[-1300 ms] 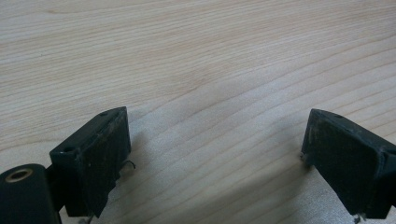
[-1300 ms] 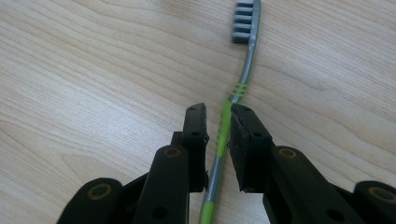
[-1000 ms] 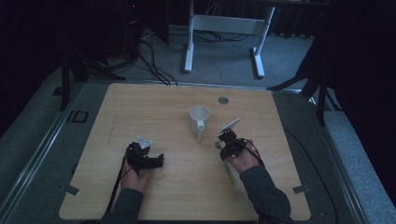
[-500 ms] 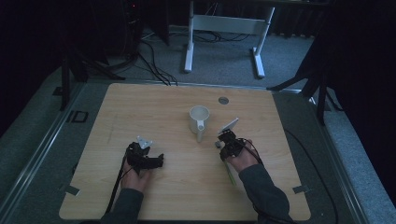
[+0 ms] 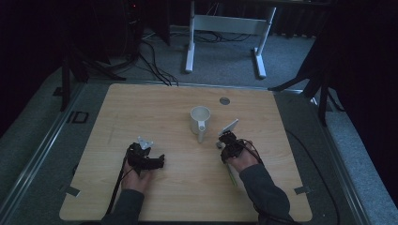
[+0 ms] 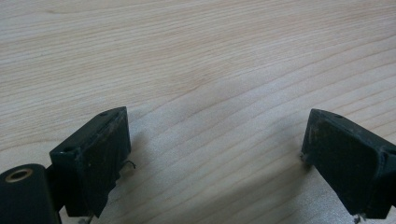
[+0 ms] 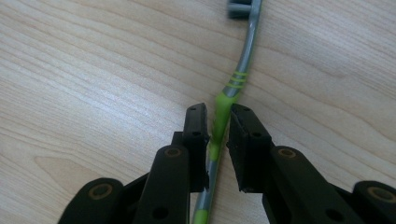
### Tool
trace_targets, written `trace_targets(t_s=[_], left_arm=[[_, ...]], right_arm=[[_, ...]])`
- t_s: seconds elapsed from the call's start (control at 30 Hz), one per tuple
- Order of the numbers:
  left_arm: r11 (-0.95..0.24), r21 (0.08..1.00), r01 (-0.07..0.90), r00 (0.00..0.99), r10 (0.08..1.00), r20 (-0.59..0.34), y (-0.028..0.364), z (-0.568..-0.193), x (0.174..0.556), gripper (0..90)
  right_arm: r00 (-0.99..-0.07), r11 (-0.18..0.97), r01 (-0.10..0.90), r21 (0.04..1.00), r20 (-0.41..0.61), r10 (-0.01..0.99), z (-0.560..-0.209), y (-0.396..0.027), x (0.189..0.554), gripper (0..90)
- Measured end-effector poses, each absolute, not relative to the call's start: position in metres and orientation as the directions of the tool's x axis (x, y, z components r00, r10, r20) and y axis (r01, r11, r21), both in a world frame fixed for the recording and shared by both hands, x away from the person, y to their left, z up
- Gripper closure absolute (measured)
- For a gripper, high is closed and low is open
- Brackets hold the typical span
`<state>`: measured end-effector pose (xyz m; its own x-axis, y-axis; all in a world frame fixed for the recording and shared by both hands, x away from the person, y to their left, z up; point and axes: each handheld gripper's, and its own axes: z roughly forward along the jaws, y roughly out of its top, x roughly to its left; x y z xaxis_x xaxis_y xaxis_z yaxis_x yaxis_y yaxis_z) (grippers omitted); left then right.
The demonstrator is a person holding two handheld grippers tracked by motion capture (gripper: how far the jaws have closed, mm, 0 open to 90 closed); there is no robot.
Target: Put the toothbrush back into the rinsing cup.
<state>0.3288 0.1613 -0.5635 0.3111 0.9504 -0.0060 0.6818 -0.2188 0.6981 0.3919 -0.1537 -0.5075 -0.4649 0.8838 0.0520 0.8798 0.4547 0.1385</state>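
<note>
Right tool (image 7: pixel 217 122) grips a toothbrush (image 7: pixel 243 60) handle; left tool (image 6: pixel 215 144) gapes wide, empty.

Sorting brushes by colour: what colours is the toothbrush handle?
Grey with green grip sections on the toothbrush, clearest in the right gripper view.
</note>
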Motion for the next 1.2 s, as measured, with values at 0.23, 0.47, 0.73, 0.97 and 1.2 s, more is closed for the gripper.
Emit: trace_targets(t_s=[0.23, 0.47, 0.73, 0.97, 1.2], left_arm=[[-0.219, 0.698, 0.682, 0.311, 0.95, -0.006, 0.1613, -0.5635, 0.3288, 8.3], [-0.22, 0.698, 0.682, 0.312, 0.95, -0.006, 0.1613, -0.5635, 0.3288, 8.3], [-0.219, 0.698, 0.682, 0.312, 0.95, -0.006, 0.1613, -0.5635, 0.3288, 8.3], [-0.219, 0.698, 0.682, 0.311, 0.95, -0.006, 0.1613, -0.5635, 0.3288, 8.4], [-0.218, 0.699, 0.681, 0.311, 0.95, -0.007, 0.1612, -0.5635, 0.3288, 8.3]], right_arm=[[-0.468, 0.459, 0.879, 0.127, 0.048, 0.883, -0.5102, -0.1529, 0.3929, 76.6], [-0.463, 0.456, 0.883, 0.111, 0.047, 0.885, -0.5141, -0.1528, 0.3944, 77.1], [-0.47, 0.465, 0.88, 0.1, 0.036, 0.882, -0.5154, -0.1508, 0.3946, 79.4], [-0.484, 0.481, 0.872, 0.092, 0.014, 0.875, -0.5161, -0.1476, 0.3935, 81.4], [-0.482, 0.477, 0.871, 0.12, 0.014, 0.876, -0.5081, -0.1496, 0.3924, 81.6]])
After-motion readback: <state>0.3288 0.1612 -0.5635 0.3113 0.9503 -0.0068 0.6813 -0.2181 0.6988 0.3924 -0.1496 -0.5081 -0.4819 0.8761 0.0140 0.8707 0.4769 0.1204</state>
